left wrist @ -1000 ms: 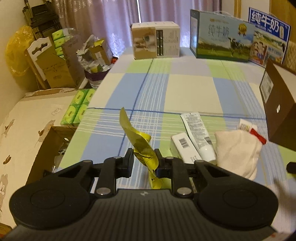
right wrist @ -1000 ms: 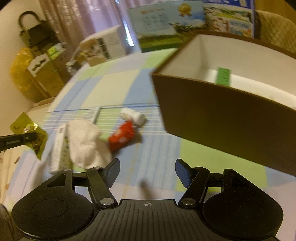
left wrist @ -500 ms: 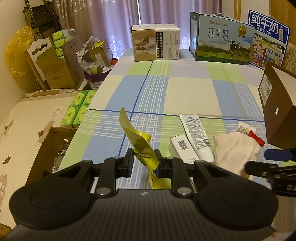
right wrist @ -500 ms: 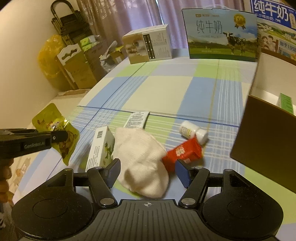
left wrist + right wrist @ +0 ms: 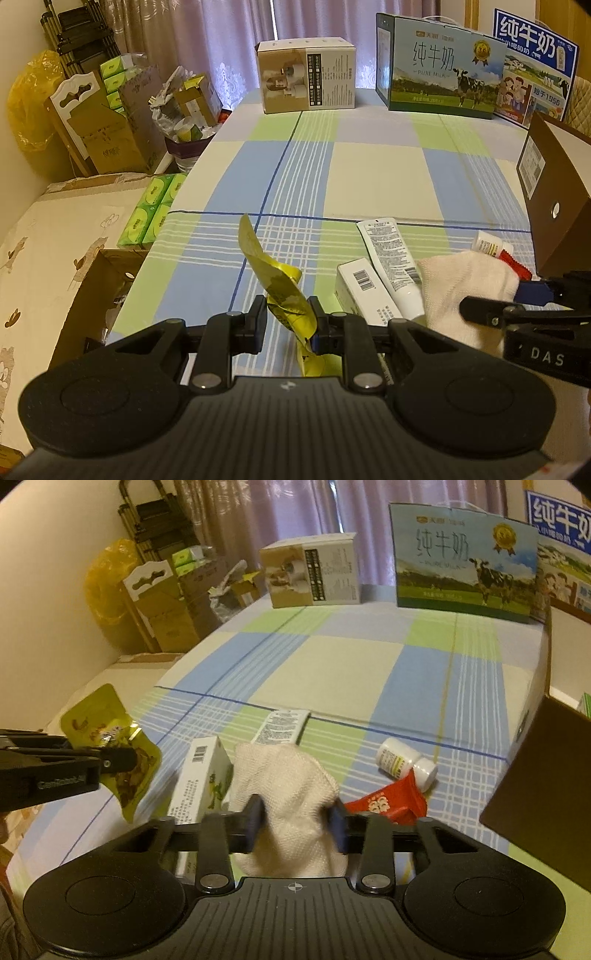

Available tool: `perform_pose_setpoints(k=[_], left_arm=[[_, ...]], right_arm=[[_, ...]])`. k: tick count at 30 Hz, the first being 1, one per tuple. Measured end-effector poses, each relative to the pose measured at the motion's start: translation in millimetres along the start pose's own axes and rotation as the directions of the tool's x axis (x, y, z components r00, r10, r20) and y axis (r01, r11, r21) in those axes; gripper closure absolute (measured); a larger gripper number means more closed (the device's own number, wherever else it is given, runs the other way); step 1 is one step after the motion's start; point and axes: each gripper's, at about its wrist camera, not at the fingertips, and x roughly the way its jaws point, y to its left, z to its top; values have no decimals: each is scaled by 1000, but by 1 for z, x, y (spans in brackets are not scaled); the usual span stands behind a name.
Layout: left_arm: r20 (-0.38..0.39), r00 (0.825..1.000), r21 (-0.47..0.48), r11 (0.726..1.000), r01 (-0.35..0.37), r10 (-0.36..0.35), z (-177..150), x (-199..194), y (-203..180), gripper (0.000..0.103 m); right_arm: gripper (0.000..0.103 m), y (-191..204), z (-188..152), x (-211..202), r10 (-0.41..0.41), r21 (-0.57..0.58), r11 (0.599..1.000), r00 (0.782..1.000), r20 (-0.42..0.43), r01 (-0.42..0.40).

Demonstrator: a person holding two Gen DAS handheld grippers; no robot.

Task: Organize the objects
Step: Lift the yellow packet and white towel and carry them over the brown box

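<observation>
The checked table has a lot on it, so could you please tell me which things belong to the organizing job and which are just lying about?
Part of the job:
- yellow packet, in the left gripper
- white cloth, between the right gripper fingers
- white carton
- tube
- pill bottle
- red pack
- brown box

Just lying about:
- milk cartons
- beige box

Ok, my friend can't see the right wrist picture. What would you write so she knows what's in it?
The right gripper squeezes a white cloth on a checked tablecloth. Beside the cloth lie a white box, a red packet and a small white bottle. At left, the left gripper holds a yellow pouch.
</observation>
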Motion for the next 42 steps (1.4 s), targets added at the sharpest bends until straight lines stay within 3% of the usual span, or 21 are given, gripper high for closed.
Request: perform_pose_setpoints(k=[6,19,27,33,37,42], left_arm=[[1,1000,10,1000,-3,3,-1,-1,-2,84],[64,998,0,1000,27,-27,11,-29,-10,84],[149,985,49,996,80,-86,39,-62,-36,84],[213,965,116,985,130,-152,70,-85,-74,84],[239,947,163,970,178,-214,89,-96,-106,84],[226,922,222,938,267,-316,108,-101,-156,84]], right_arm=[[82,7,2,-6,-3,-43,999,1000,17,4],[82,5,24,-51,22,-11,1000,992,124,-21],[82,-12,52,-115,2,59,998,953,304,-21],[82,-40,69,-159,-98,140,989,918,385,47],[82,-66,75,-182,-217,221,965,901,375,140],[82,-111,80,-208,-367,322,912,858,360,255]])
